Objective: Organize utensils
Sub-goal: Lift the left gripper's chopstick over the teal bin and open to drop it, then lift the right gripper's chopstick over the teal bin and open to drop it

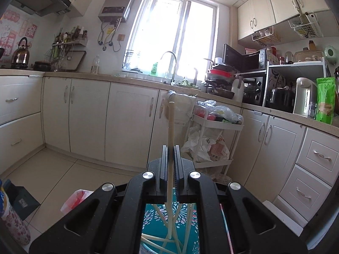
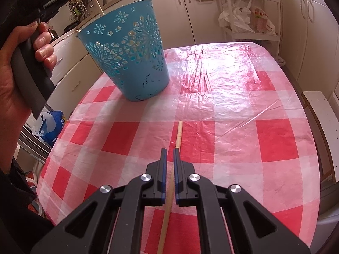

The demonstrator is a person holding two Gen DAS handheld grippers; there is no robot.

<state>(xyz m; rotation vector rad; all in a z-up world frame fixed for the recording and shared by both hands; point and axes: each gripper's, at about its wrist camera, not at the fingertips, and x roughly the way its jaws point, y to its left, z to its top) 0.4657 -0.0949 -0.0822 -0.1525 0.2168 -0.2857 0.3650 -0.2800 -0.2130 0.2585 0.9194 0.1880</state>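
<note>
Left tool clamps a chopstick above the basket; release it vertical. Right tool grips another.

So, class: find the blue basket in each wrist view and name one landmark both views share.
Left wrist: blue basket at bottom centre, seen from above, chopsticks inside.
Right wrist: blue basket upper left, upright on the checked tablecloth.
Shared landmark: white trolley.

Ahead of your right gripper: glossy, creased plastic tablecloth; smooth blue plastic basket. Chopstick between jaws looks matt, possibly bamboo.
</note>
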